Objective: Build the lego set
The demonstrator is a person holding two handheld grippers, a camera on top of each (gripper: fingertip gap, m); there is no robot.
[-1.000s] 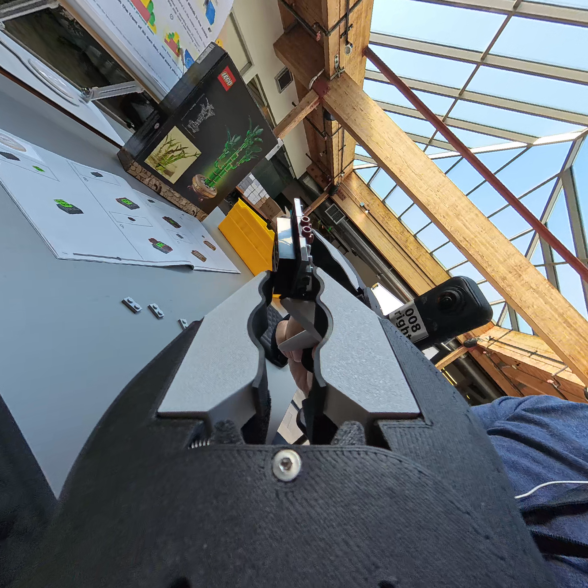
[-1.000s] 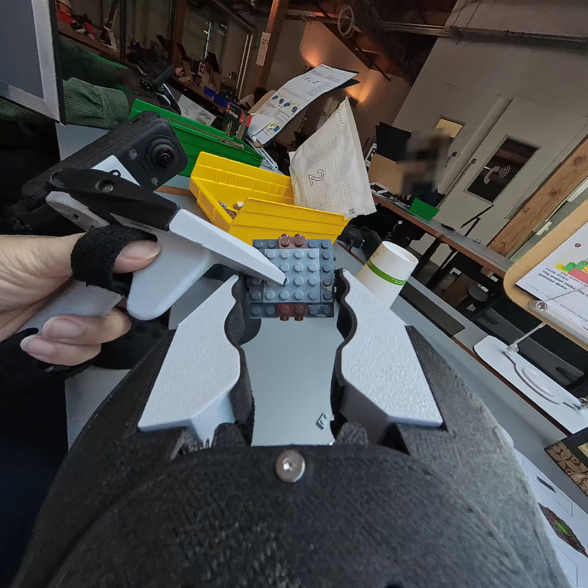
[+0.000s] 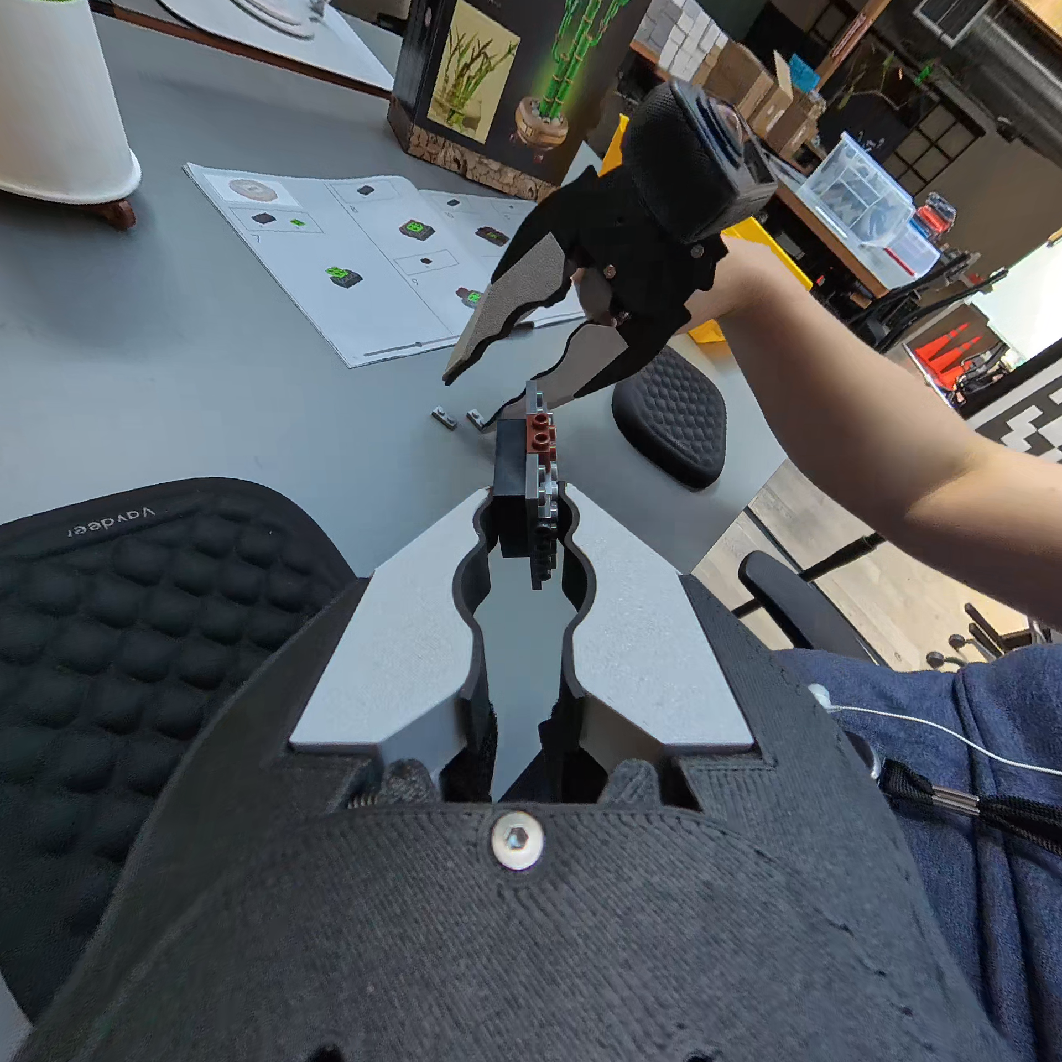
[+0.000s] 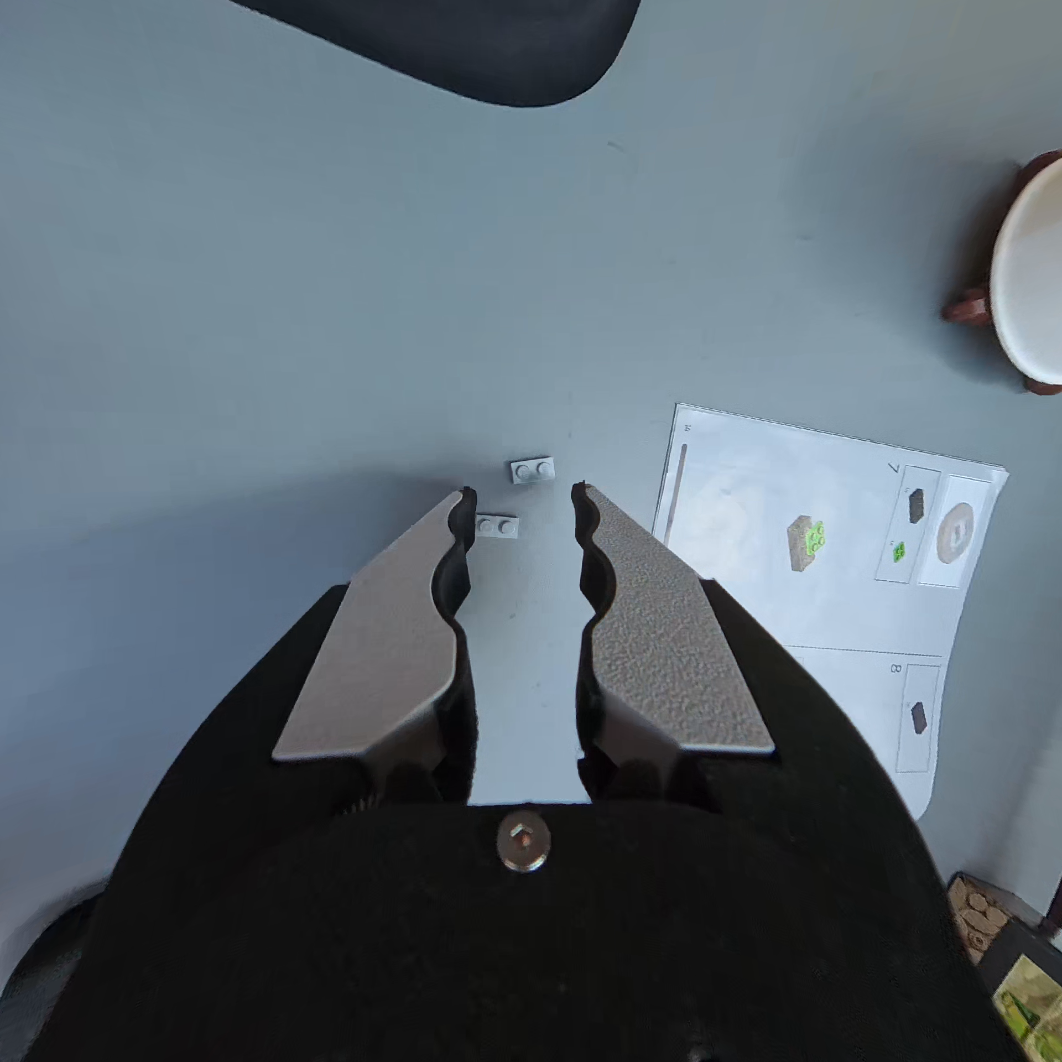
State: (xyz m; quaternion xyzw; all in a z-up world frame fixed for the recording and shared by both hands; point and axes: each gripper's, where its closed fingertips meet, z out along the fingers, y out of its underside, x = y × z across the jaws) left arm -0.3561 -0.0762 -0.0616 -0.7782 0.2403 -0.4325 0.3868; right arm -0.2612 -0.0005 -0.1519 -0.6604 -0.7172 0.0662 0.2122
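Even, fairly bright light; sharp close in, soft and bent toward the edges.

In the left wrist view the grey worktop ahead of the left gripper is evenly lit, its fingers pale and crisp; the room far ahead and to the right is darker, and straight lines bow near the frame edges. In the right wrist view the right gripper casts a soft dark shadow on the worktop to the left of its tips; the instruction booklet to the right looks washed out and slightly blurred, and the white bowl at far right is smeared.
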